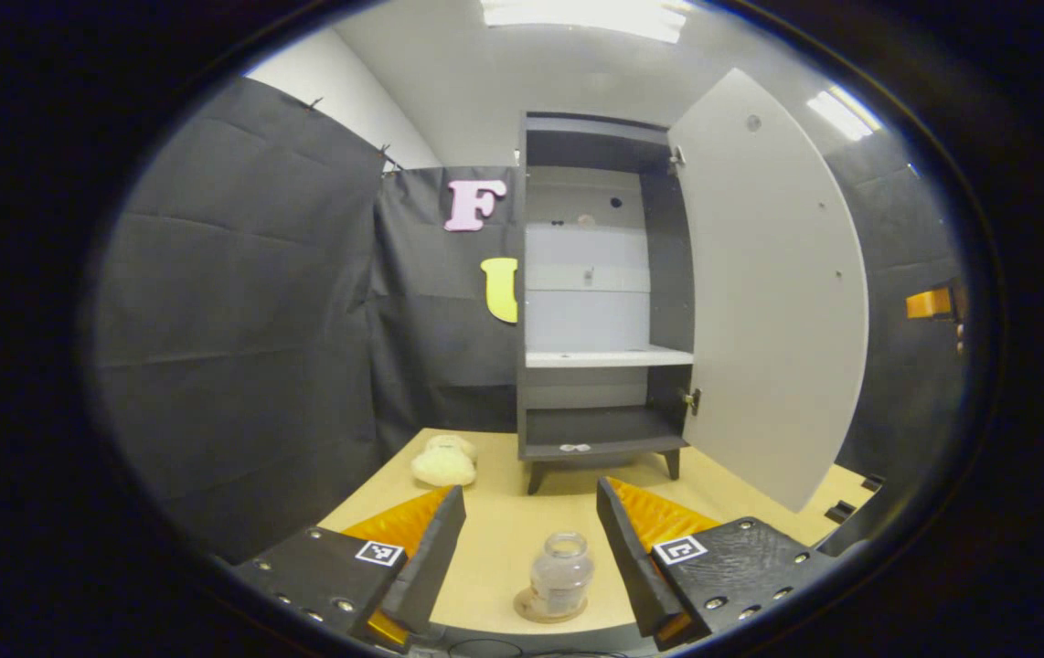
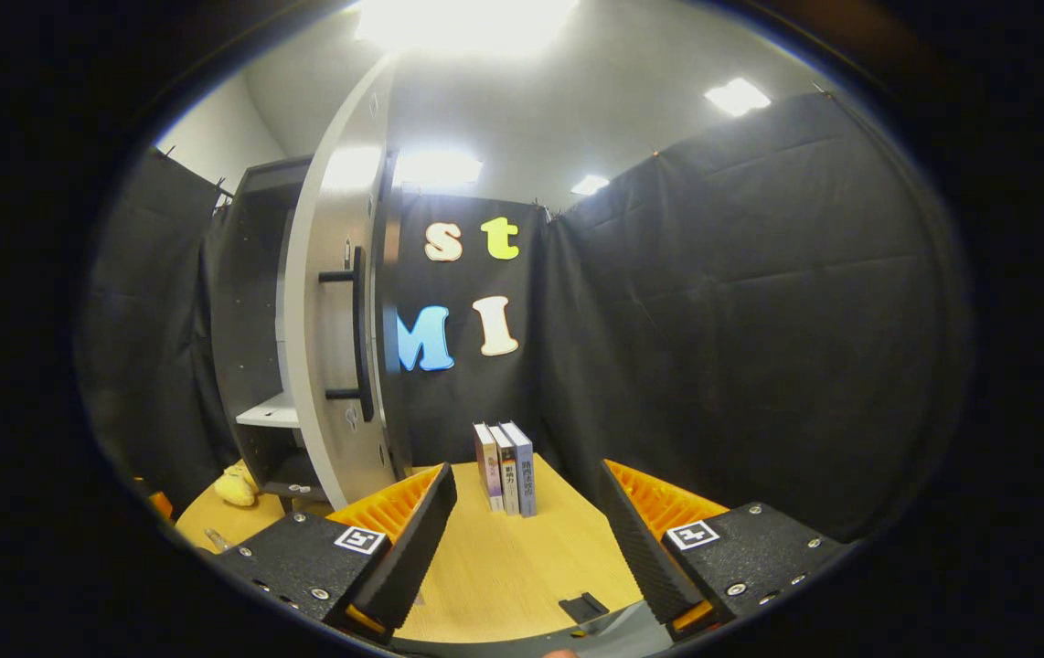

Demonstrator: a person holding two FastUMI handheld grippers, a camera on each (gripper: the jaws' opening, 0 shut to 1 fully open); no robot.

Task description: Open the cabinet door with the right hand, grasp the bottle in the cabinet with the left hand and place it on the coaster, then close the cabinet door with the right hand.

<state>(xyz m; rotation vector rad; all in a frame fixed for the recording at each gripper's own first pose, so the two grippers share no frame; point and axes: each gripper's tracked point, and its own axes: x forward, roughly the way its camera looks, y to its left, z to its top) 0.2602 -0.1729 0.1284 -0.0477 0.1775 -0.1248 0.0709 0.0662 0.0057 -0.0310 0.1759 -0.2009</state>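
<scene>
The bottle point(image 1: 560, 574) stands on its coaster point(image 1: 548, 607) between my left gripper's point(image 1: 529, 548) spread fingers; only the open door point(image 2: 332, 302) remains for my right gripper point(image 2: 527, 539), apart too.

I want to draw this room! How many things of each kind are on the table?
Cabinet: 1
Bottle: 1
Coaster: 1
Books: 3
Plush toy: 1
Total: 7
</scene>
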